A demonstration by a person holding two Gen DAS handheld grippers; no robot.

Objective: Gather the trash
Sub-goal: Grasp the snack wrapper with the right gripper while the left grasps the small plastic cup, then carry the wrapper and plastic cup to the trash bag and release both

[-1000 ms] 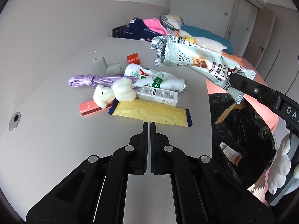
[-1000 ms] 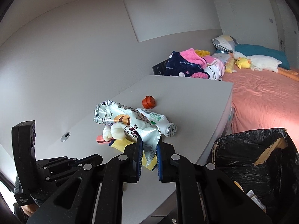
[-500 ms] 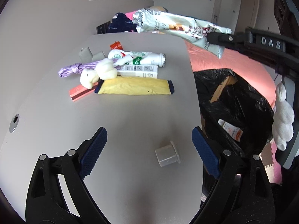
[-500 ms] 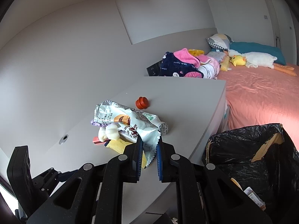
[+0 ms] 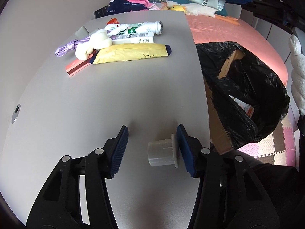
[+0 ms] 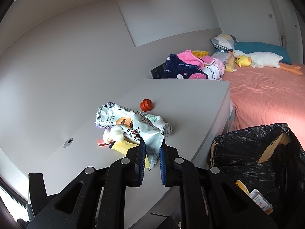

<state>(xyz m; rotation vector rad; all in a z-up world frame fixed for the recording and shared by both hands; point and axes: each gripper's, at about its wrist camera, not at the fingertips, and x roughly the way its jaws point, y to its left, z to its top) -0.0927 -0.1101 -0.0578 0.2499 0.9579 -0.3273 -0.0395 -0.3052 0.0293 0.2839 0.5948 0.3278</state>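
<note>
The left tool [image 5: 151, 149] has just been closing around a small grey plastic cap [image 5: 162, 154] lying near the bench [image 5: 76, 105] edge; only one pad touches it. The right tool [image 6: 151, 158] is clamped on a snack wrapper [image 6: 133, 126]. Next, likely grip, then carry to the black bin bag [image 5: 247, 95].

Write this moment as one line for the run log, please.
left claw: closing around grey cap, no grip yet | right claw: holds snack wrapper | bin bag: open beside table
</note>
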